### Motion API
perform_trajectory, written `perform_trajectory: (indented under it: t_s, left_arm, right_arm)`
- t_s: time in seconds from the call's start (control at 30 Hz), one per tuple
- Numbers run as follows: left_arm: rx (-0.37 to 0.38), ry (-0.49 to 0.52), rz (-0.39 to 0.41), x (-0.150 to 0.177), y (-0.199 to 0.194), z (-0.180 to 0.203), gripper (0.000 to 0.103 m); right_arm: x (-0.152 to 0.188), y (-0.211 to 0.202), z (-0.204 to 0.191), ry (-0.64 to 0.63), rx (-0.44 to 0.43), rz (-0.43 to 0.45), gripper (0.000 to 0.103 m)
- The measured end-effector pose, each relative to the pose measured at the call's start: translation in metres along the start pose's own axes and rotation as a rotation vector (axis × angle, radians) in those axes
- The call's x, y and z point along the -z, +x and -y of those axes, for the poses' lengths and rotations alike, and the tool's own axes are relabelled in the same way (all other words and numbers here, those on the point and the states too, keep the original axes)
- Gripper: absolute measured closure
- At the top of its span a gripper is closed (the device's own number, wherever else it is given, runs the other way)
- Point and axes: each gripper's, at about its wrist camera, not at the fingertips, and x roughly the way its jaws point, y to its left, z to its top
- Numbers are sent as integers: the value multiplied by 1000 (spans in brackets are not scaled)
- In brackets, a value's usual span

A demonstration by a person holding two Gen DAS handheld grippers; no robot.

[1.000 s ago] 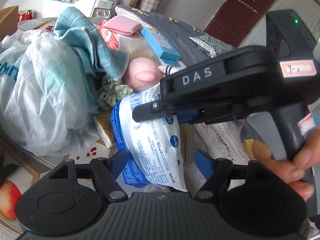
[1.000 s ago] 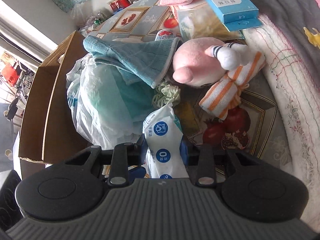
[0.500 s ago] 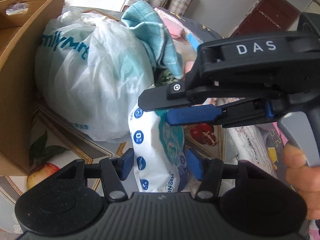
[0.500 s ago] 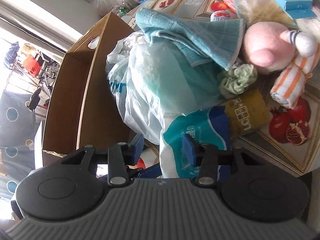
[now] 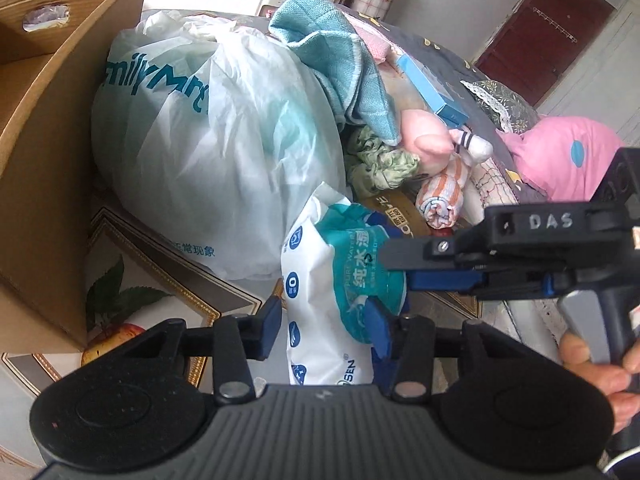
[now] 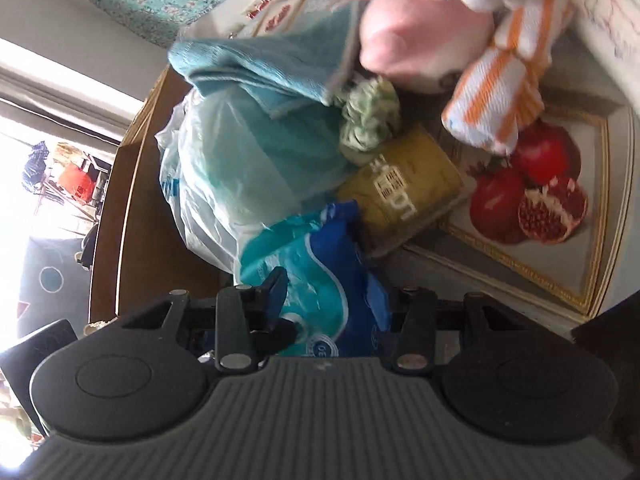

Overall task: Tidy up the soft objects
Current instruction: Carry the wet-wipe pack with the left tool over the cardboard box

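A soft white, teal and blue wet-wipes pack [image 5: 336,292] lies between the fingers of my left gripper [image 5: 325,322], whose jaws are wide and touch its right side only. My right gripper [image 5: 404,270] comes in from the right and is closed on the pack's far end; in its own view the pack [image 6: 320,272] fills the gap of the right gripper [image 6: 336,292]. Behind lie a white plastic bag [image 5: 216,152], a teal towel [image 5: 340,56], a pink plush toy [image 5: 428,140], a rolled orange-striped cloth [image 5: 444,196] and a green scrunchie [image 5: 380,164].
An open cardboard box [image 5: 48,128] stands at the left on the fruit-patterned tablecloth [image 5: 132,264]. A gold tissue pack [image 6: 404,188] lies behind the wipes. A blue flat box [image 5: 432,88] and a pink pillow [image 5: 568,156] lie on the bedding at the right.
Both grippers have carried the wipes pack leftward, toward the cardboard box. The right gripper's view has rolled and now blurs. The left jaws stay wide.
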Motion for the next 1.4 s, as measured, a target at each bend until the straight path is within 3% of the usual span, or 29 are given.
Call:
perform_trajectory:
  t_s: [0.17, 0.3, 0.53, 0.77, 1.07, 1.4]
  left_arm:
    - [-21, 17, -15, -2, 4, 4, 55]
    - [-27, 48, -49, 1, 2, 6, 49]
    - [-84, 103, -48, 7, 8, 23, 53]
    - [-91, 157, -33, 12, -5, 36, 55]
    - [-90, 205, 75, 10, -49, 54, 55]
    - [-205, 180, 275, -22, -123, 46, 55]
  right_arm:
    - [5, 15, 10, 28, -41, 0, 65]
    - [7, 17, 20, 50, -68, 0, 67]
    - [15, 12, 26, 40, -107, -4, 66]
    - [31, -4, 17, 33, -109, 30, 68]
    - [41, -43, -24, -46, -105, 124, 68]
    - [8, -51, -119, -239, -199, 154, 68]
